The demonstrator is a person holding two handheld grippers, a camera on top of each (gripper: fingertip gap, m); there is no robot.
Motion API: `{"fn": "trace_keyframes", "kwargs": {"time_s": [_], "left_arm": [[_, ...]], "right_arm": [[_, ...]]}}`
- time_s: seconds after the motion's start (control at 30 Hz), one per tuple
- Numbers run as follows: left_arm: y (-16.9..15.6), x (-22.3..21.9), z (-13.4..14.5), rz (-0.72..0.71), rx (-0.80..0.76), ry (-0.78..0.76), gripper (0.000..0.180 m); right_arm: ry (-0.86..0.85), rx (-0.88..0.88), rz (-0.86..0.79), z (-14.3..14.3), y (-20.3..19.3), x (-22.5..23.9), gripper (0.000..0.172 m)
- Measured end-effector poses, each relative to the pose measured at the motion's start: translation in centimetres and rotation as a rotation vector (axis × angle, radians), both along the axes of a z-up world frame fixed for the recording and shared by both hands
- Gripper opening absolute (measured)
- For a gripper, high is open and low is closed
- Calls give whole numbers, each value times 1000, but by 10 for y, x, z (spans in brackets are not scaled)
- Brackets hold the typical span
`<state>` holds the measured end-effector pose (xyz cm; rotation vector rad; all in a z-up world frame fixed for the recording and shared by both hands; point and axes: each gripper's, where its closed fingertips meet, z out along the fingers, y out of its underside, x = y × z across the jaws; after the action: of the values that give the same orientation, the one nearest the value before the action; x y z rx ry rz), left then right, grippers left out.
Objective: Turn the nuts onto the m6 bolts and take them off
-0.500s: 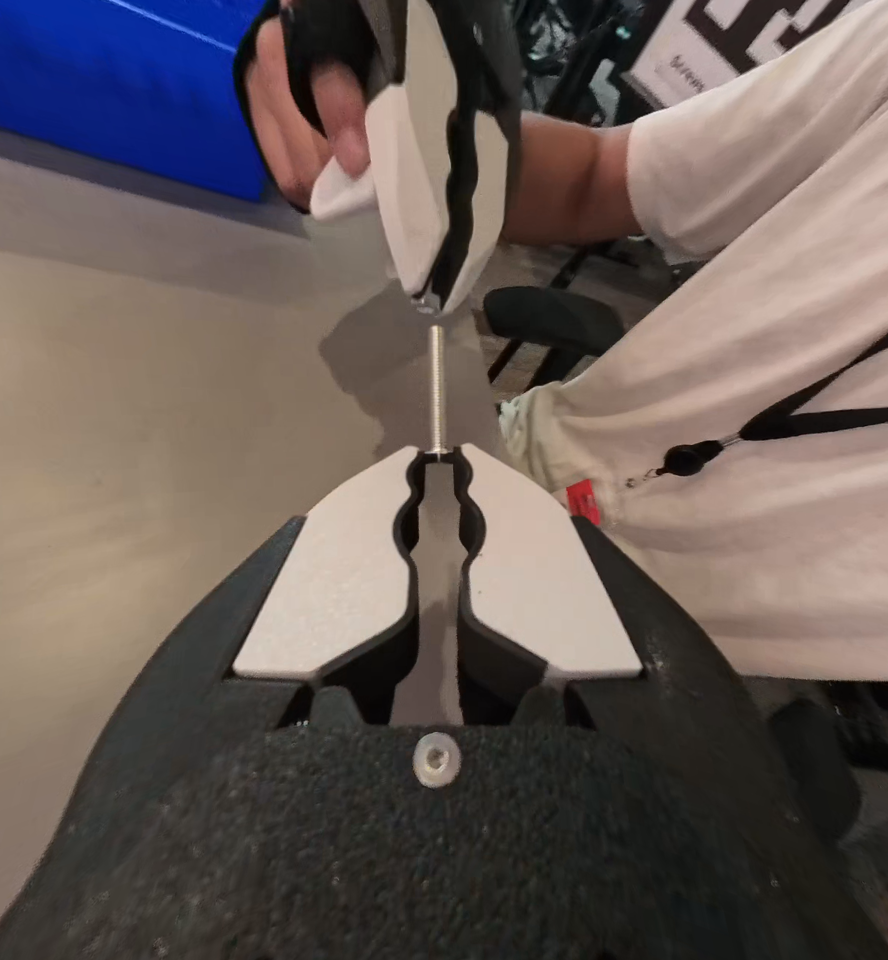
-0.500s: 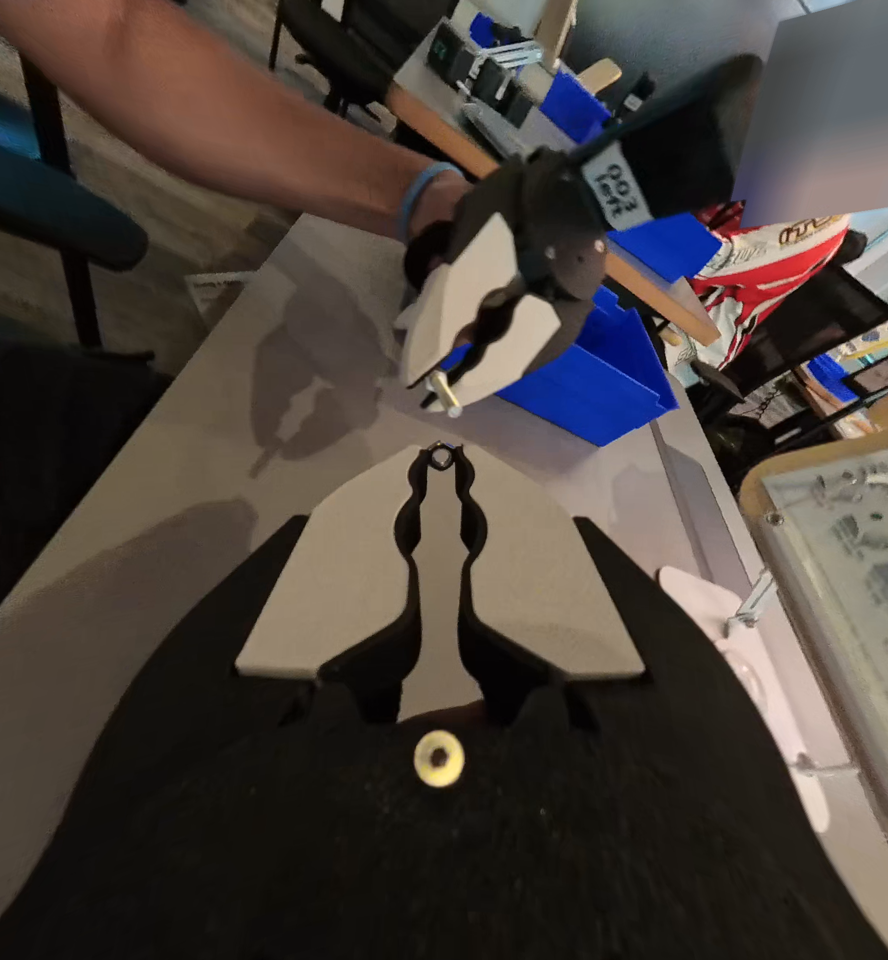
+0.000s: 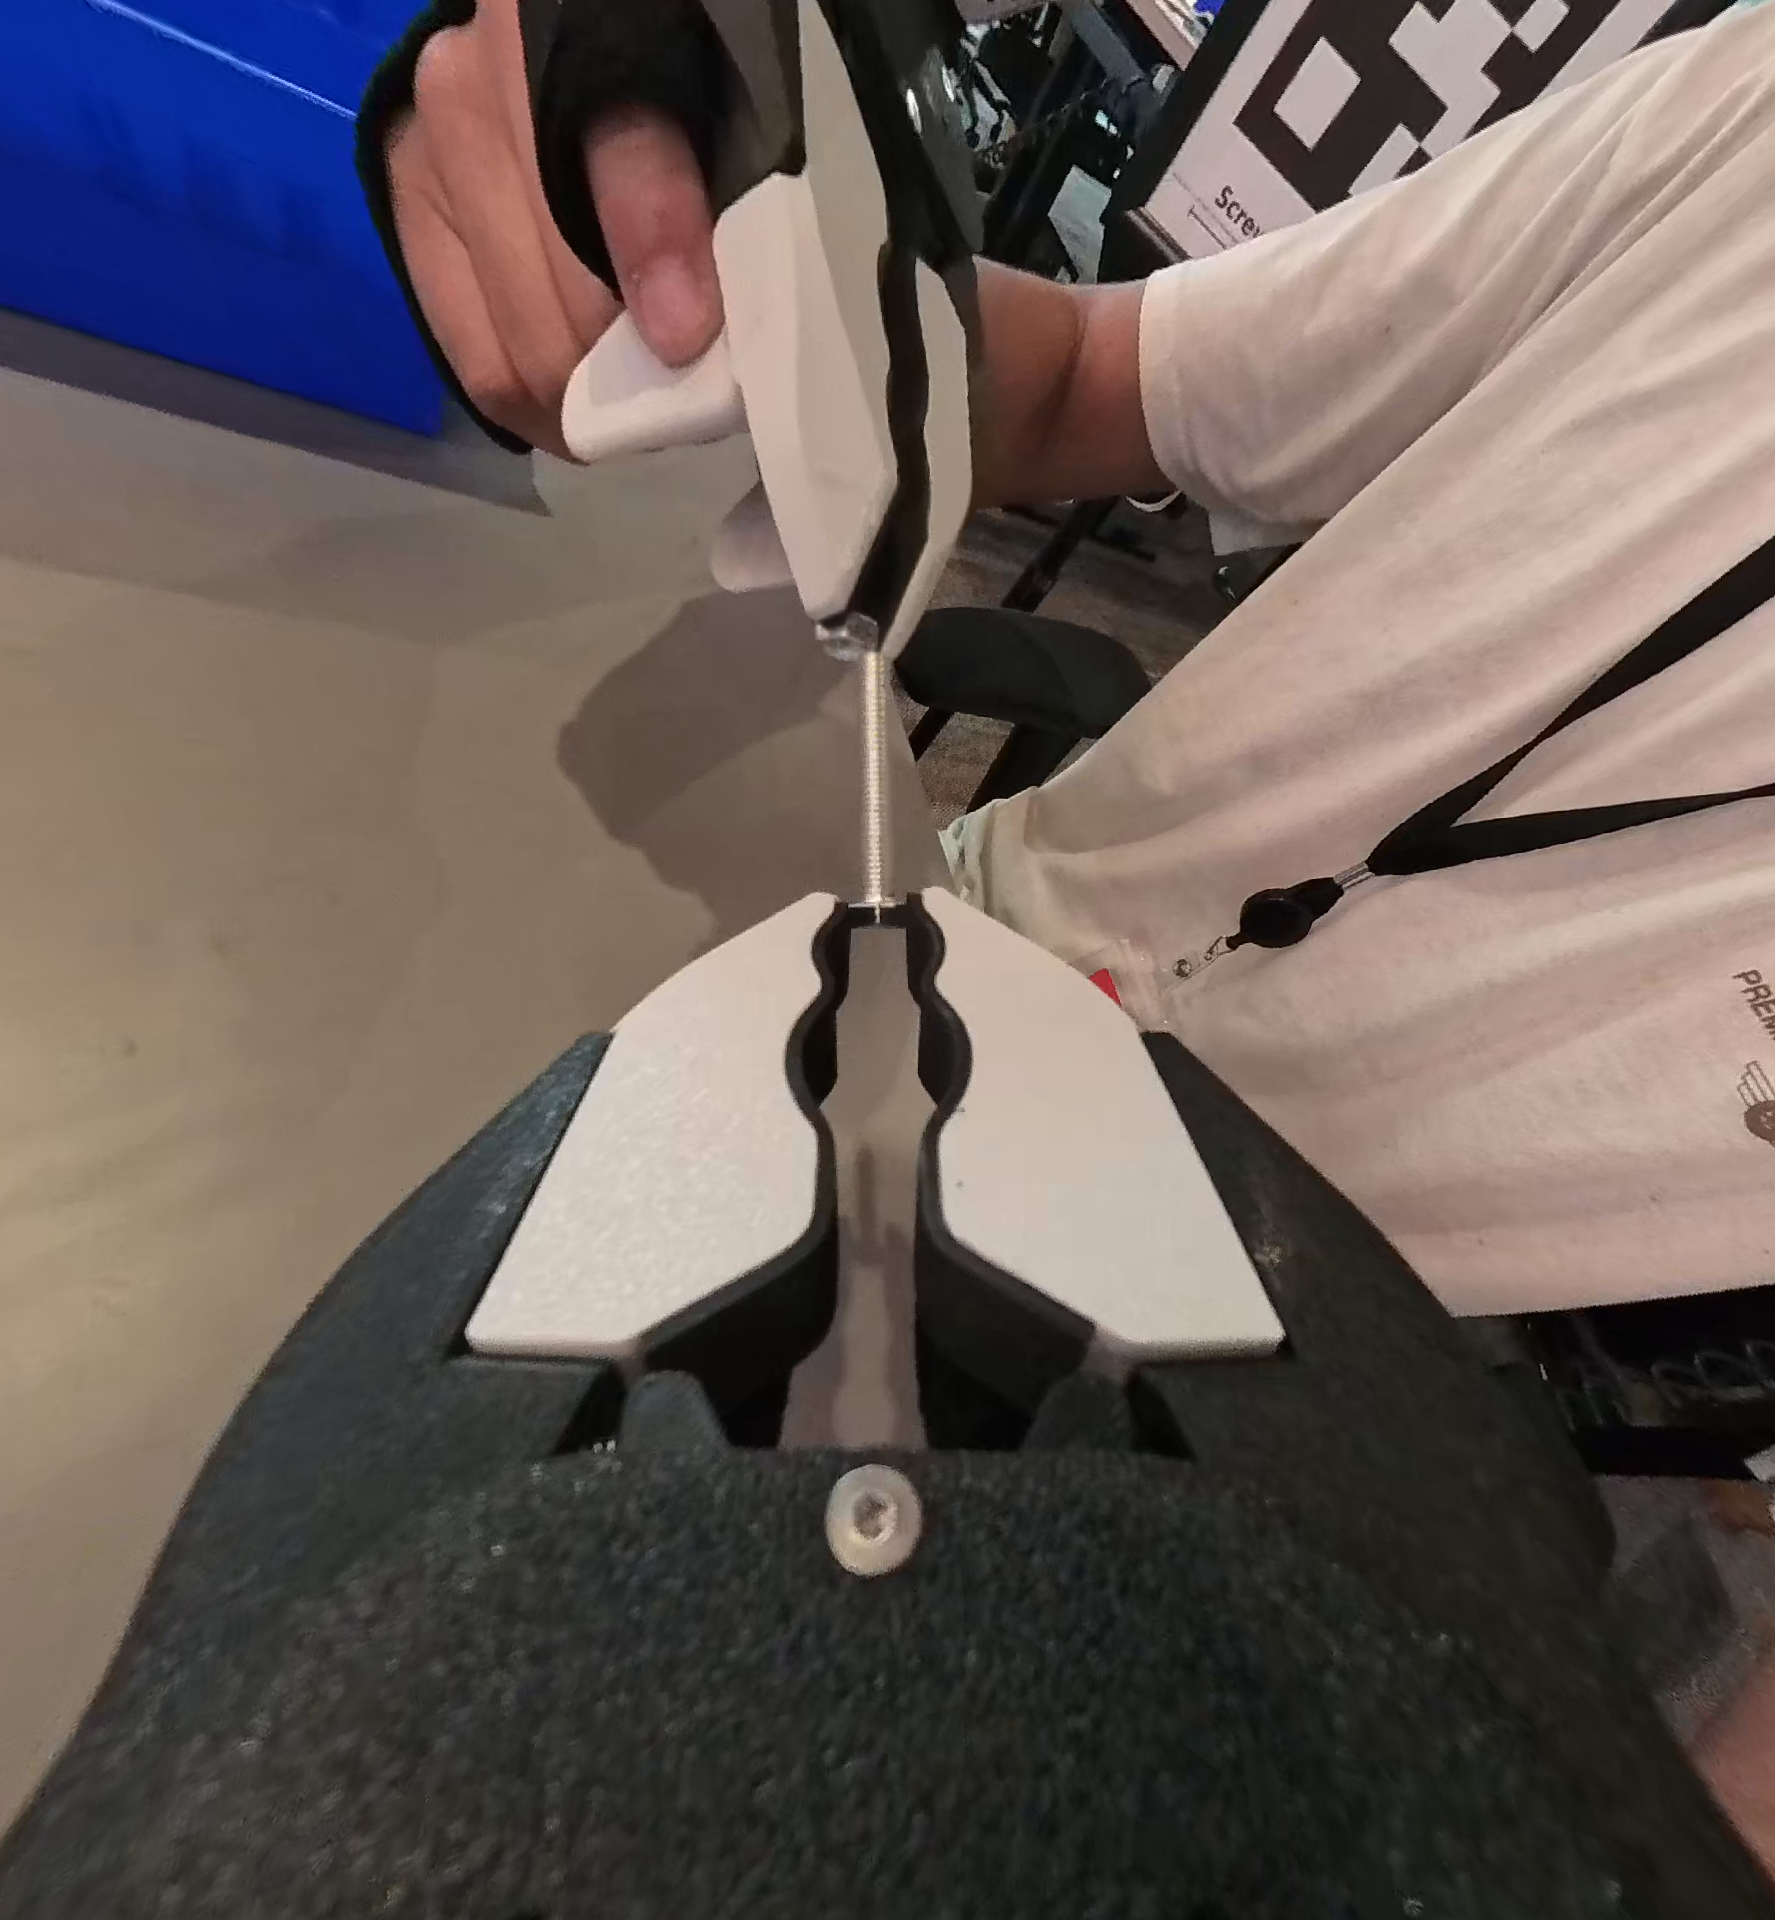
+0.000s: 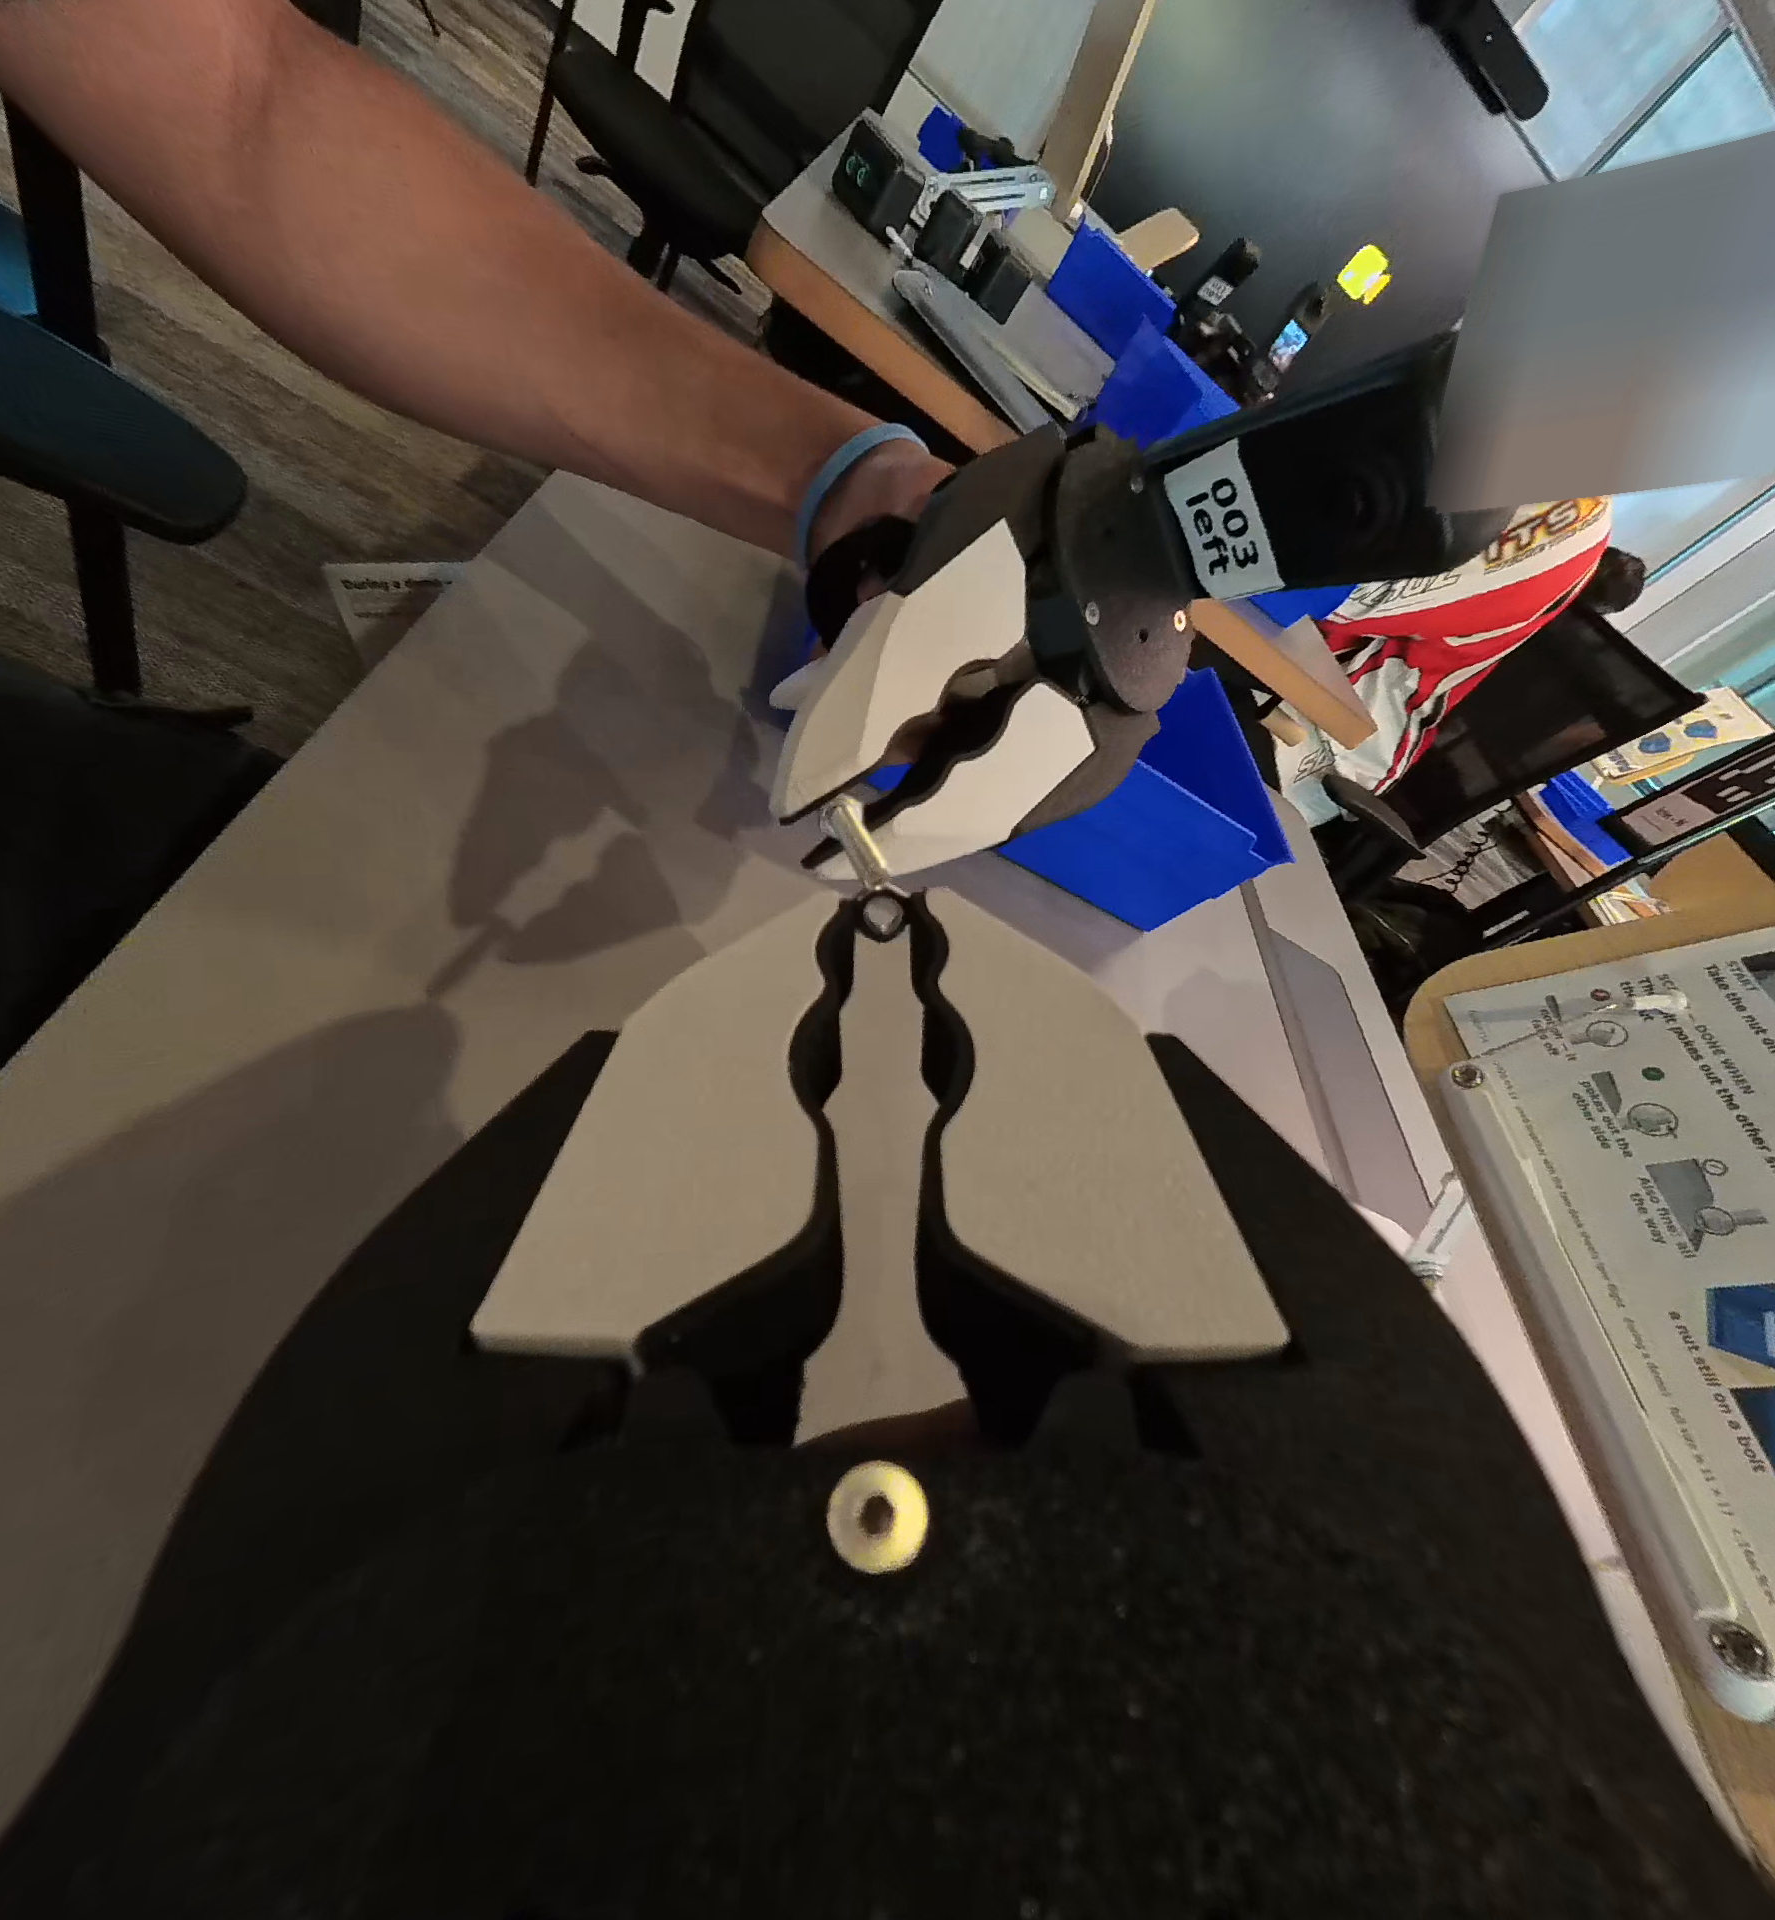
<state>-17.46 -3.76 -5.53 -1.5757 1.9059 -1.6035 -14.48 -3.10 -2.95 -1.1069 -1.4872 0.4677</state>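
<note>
The long silver threaded steel bolt (image 3: 876, 774) is clamped by its flat head end between the fingertips of the left gripper (image 3: 878, 914), and its shank runs straight out ahead of those tips to the right gripper (image 3: 855, 631), whose pale fingers are closed on a small silver hex nut (image 3: 847, 634) at the bolt's far end. From the right wrist view the same nut (image 4: 880, 918) sits pinched between that gripper's own black-lined fingertips (image 4: 880, 918), its hole facing the camera, with the bolt (image 4: 855, 836) coming in from just beyond the tips, foreshortened and short-looking. Half a second ago the bolt tip stood clearly apart from the nut in the right wrist view, with bare table showing between them; now the tip meets the nut's hole, and the left gripper (image 4: 841, 831) has come nearer and lower toward the right one. In the left wrist view the far gripper and the gloved hand (image 3: 509, 239) holding it look larger and closer than before. The bolt's thread is fine and bright along the whole visible shank; the nut is slightly blurred. Both sit above the pale grey tabletop (image 3: 187, 831). Behind the left gripper, as the right view shows it, lies a blue plastic bin (image 4: 1153, 831); to the right of the right gripper's fingers lies a printed instruction board with a wooden edge (image 4: 1641, 1195).
</note>
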Motion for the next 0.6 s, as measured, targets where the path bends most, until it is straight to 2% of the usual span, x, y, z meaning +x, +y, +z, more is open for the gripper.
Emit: {"fn": "trace_keyframes", "kwargs": {"time_s": [0.27,0.37,0.5,0.6], "left_arm": [[3,3,-1,5,-8,-8,10],[4,3,-3,8,-2,-7,10],[5,4,-2,11,3,-23,10],[11,7,-1,50,36,-49,10]], "right_arm": [[15,-23,35,6,-4,-4,10],[-38,-9,9,0,2,-3,10],[-13,-52,21,0,5,-3,10],[52,-146,19,2,10,-2,10]]}}
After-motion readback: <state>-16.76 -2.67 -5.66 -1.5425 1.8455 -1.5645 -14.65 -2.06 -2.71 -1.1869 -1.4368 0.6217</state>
